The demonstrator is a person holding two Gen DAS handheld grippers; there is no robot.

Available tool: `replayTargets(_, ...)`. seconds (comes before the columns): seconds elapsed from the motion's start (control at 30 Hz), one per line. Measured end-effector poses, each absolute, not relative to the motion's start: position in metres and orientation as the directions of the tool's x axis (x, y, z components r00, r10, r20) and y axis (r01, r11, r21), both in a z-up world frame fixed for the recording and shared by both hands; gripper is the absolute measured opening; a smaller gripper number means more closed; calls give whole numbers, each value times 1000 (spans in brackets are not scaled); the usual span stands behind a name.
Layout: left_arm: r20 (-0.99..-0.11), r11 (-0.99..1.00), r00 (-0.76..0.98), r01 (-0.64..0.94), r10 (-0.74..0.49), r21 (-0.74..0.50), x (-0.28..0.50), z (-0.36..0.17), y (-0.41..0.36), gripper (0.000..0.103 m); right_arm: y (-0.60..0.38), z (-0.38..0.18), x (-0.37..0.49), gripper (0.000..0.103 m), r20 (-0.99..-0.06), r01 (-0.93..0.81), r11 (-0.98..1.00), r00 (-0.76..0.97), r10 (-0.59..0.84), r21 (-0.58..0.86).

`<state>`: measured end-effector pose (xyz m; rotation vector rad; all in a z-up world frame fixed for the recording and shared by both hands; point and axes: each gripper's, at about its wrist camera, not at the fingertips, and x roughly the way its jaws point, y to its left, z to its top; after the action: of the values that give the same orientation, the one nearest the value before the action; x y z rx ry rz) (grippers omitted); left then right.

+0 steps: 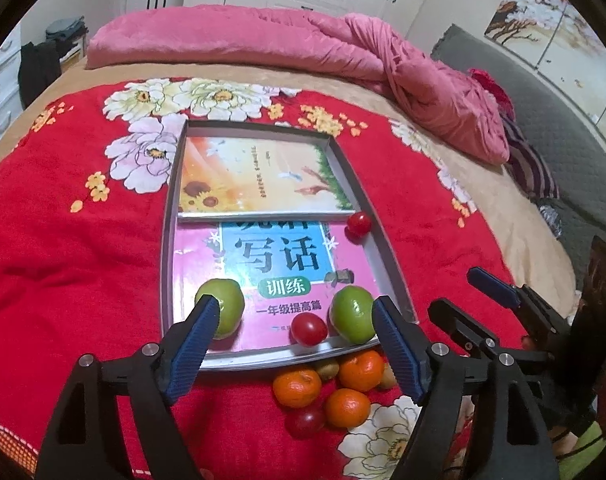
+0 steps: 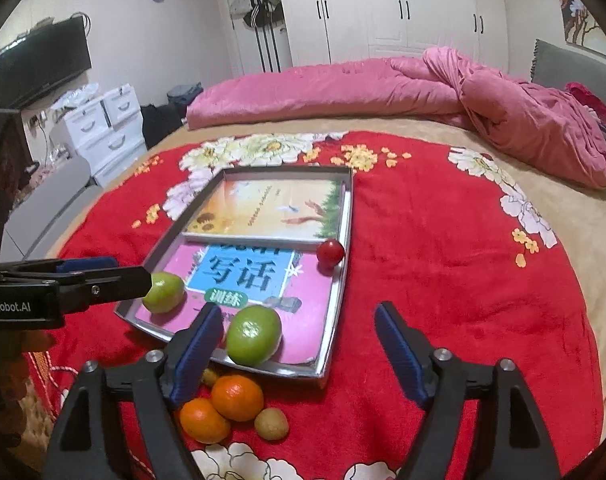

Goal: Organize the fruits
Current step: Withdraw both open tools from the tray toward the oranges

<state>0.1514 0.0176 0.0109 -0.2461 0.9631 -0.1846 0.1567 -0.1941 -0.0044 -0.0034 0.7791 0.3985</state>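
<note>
A shallow metal tray [image 1: 166, 240] [image 2: 340, 300] lies on the red flowered blanket, lined with two books. In it are two green fruits [image 1: 227, 304] [image 1: 353, 314] and two red tomatoes [image 1: 309, 329] [image 1: 359, 225]. My left gripper [image 1: 295, 310] [image 2: 133, 271] hangs open over the tray's near end, its left finger [image 1: 201, 320] in front of the left green fruit [image 2: 163, 292]. My right gripper [image 2: 297, 312] [image 1: 469, 294] is open too, with the other green fruit [image 2: 254, 334] lying free near its left finger [image 2: 201, 332]. Nothing is pressed by either pair of pads.
Loose fruit lies on the blanket before the tray: oranges [image 1: 297, 386] [image 2: 237, 398], a tomato [image 1: 305, 420] and small brown fruits [image 2: 271, 423]. A pink quilt [image 2: 383, 88] is heaped at the bed's far side. White drawers [image 2: 103, 132] and a television [image 2: 39, 62] stand on the left.
</note>
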Motion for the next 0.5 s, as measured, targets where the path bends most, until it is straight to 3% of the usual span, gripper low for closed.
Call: replayTargets(0.5, -741, 955, 617, 62, -266, -290, 138, 38, 27, 82, -197, 19, 148, 87, -639, -352, 924, 678, 363, 151)
